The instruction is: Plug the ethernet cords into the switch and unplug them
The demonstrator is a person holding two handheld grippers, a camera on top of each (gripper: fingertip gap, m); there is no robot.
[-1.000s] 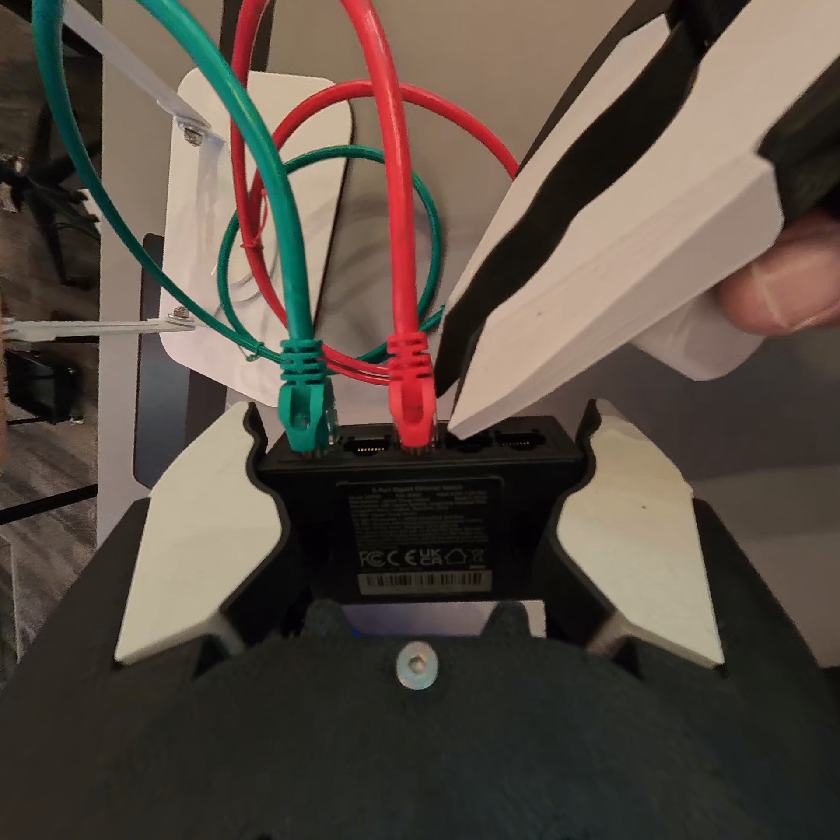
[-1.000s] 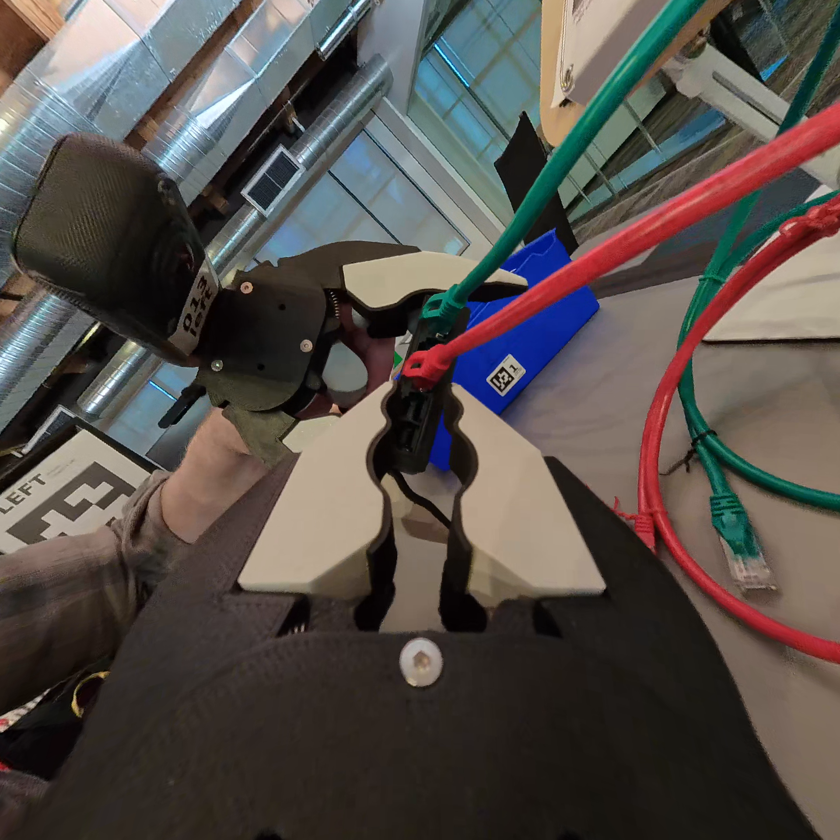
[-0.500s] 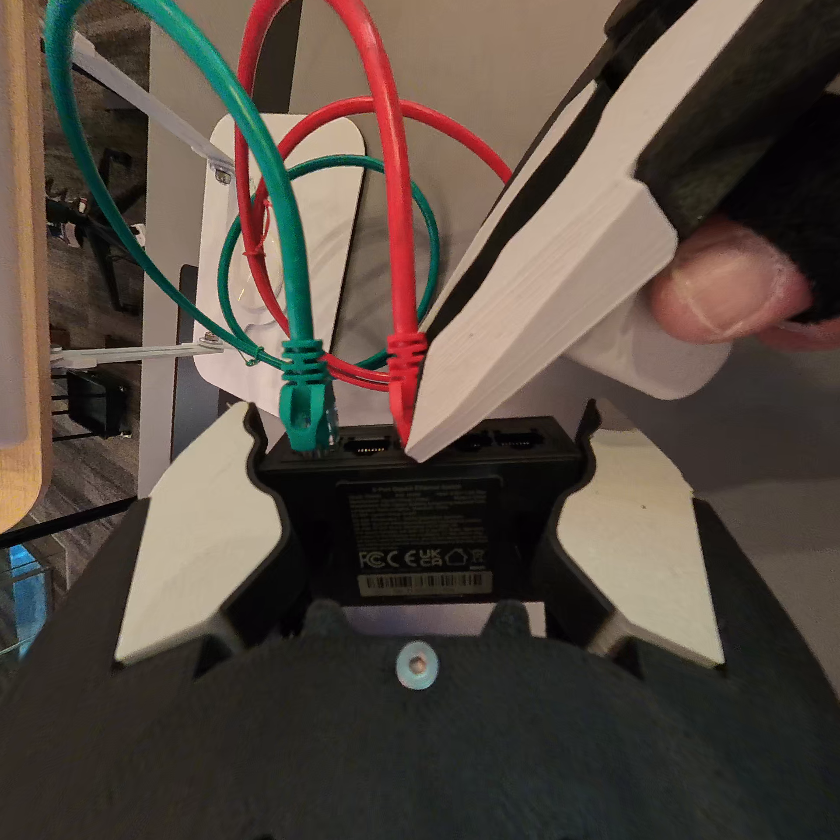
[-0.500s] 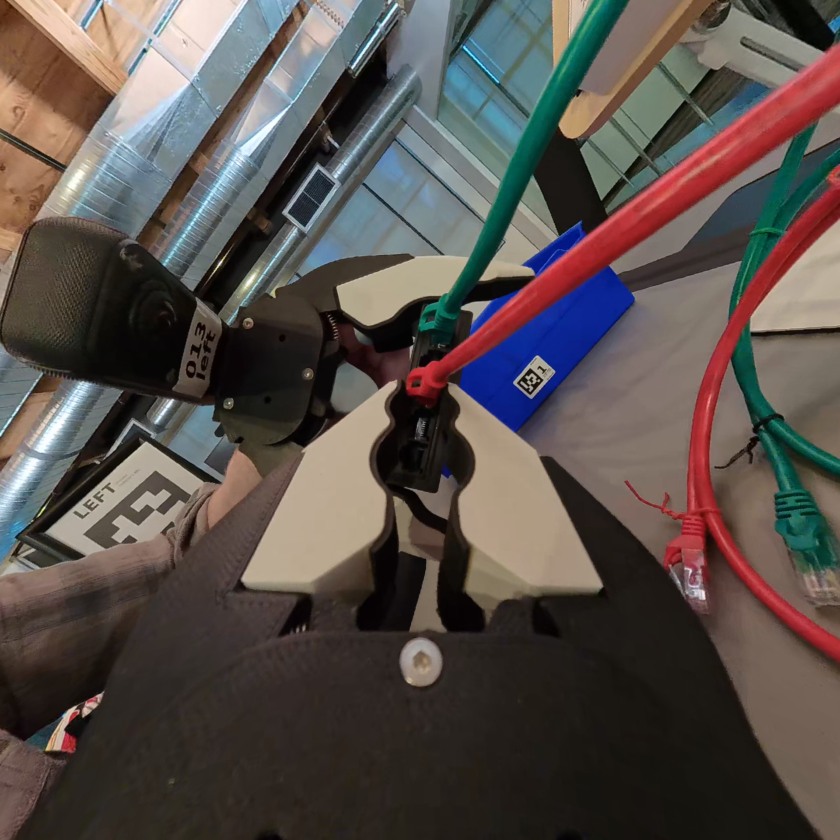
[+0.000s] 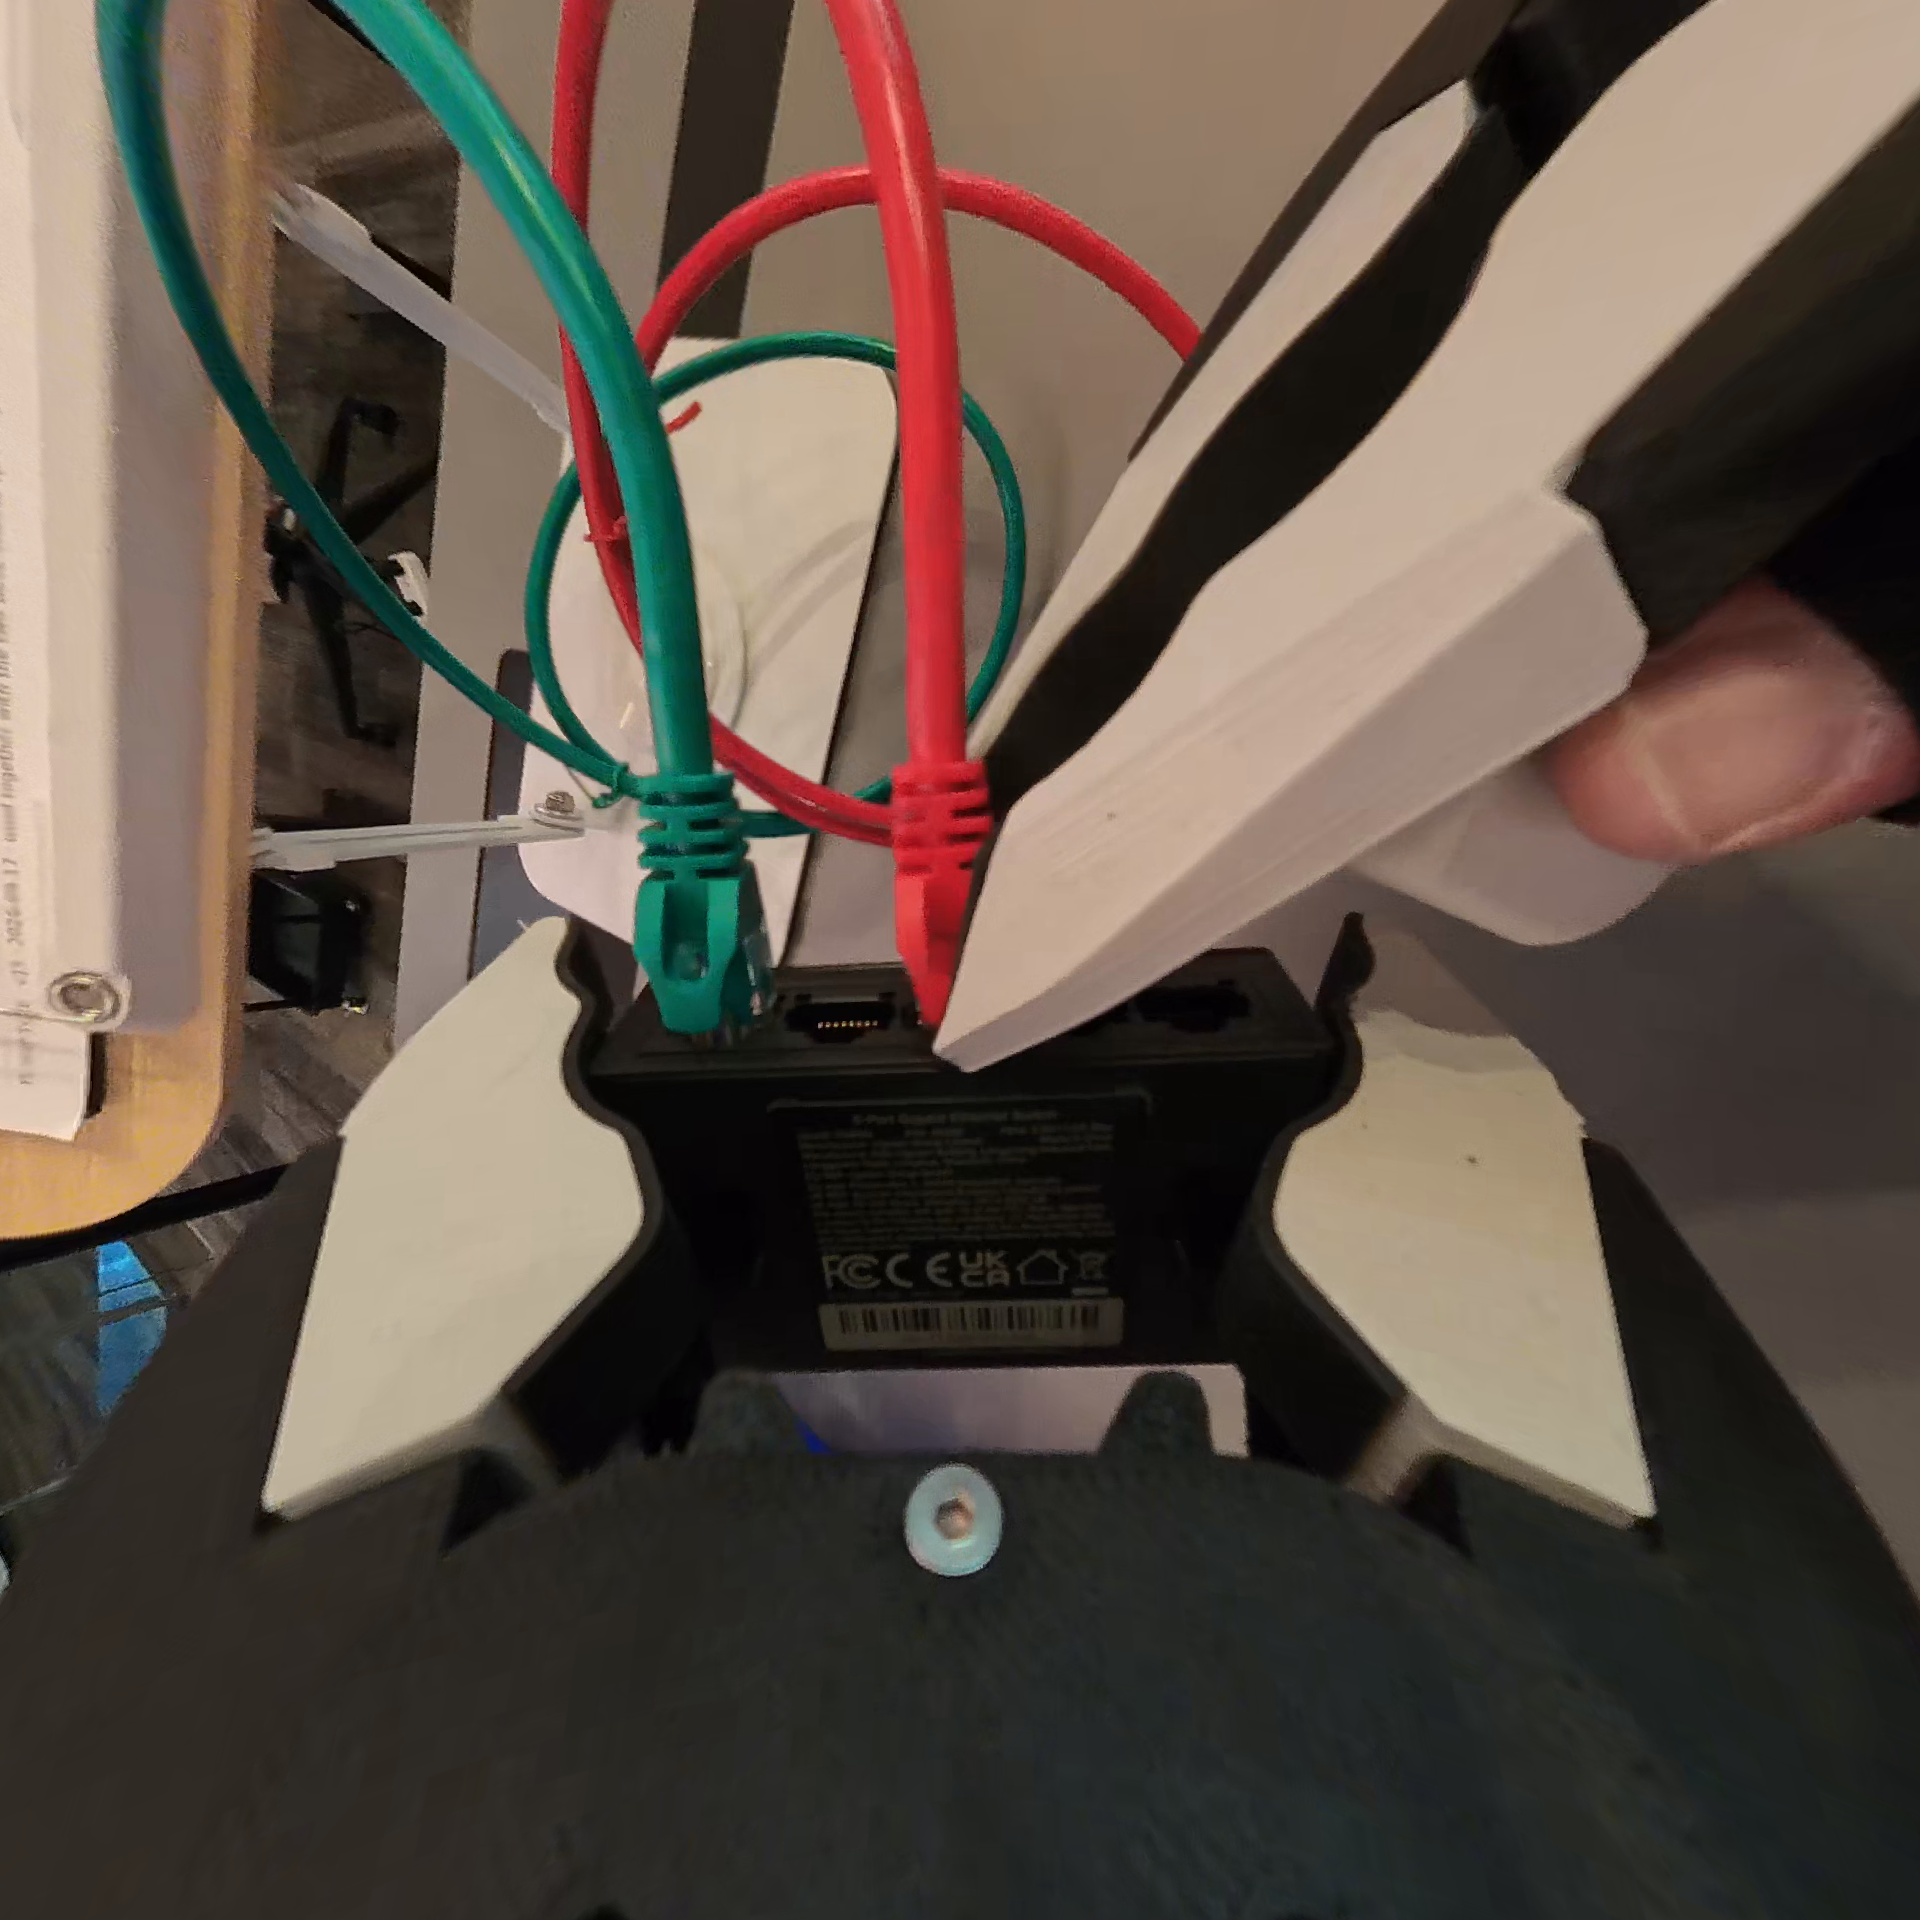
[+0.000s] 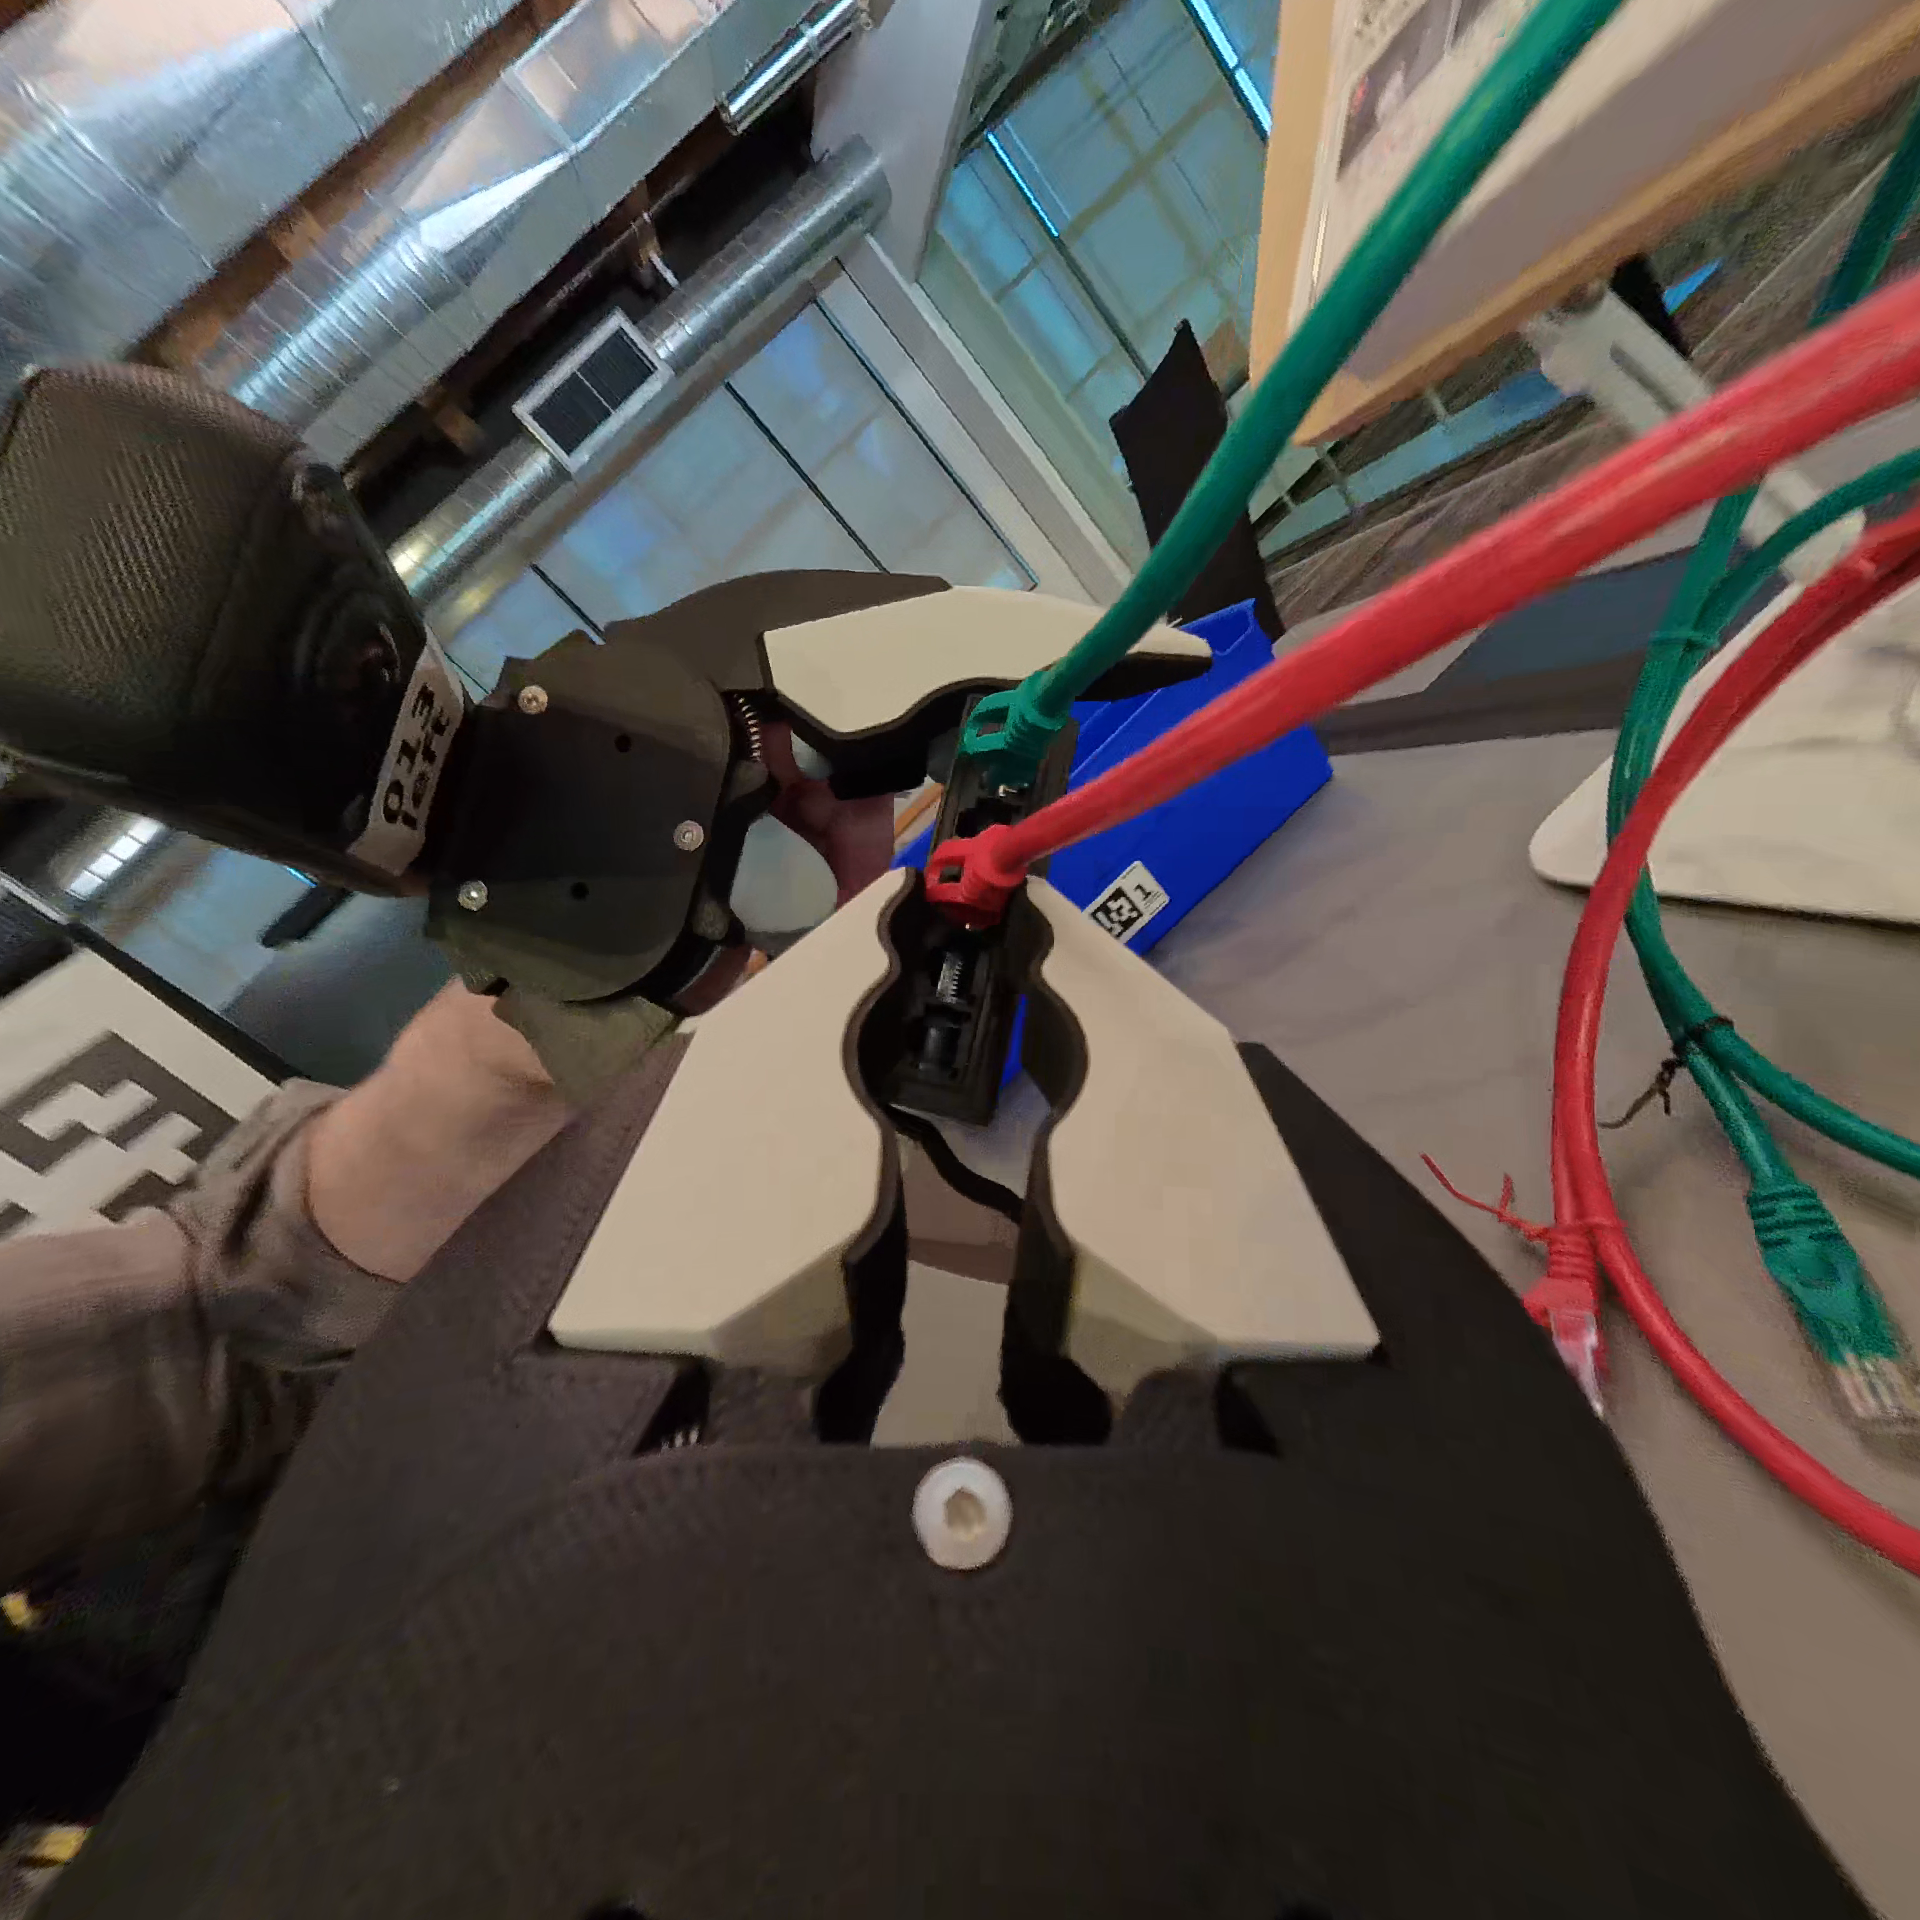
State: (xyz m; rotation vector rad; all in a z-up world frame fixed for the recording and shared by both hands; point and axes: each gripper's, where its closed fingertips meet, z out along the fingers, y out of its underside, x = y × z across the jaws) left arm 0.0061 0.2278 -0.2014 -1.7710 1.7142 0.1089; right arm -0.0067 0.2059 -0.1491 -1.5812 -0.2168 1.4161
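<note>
The left gripper (image 5: 961, 1049) clamps a black switch (image 5: 961, 1174) between its white jaws, the labelled underside facing the camera and the row of ports pointing away. Just beyond, a green ethernet cord (image 5: 694, 914) sits plugged into the leftmost port and a red ethernet cord (image 5: 932, 883) into the third, an open port between them. The right gripper (image 5: 971, 997) comes in from the upper right, its jaws drawn nearly together around the red plug; its tip rests against the switch's port face. In the right wrist view the red plug (image 6: 966, 878) lies between that gripper's tips, the switch (image 6: 961, 1023) edge-on behind them. Farther off, both cords loop across the grey table (image 6: 1382, 1039), where a loose red plug (image 6: 1564, 1299) and a loose green plug (image 6: 1829, 1309) lie side by side. A blue bin (image 6: 1195, 821) stands behind the switch, and a white stand base (image 6: 1766, 831) rests at the table's far side.
</note>
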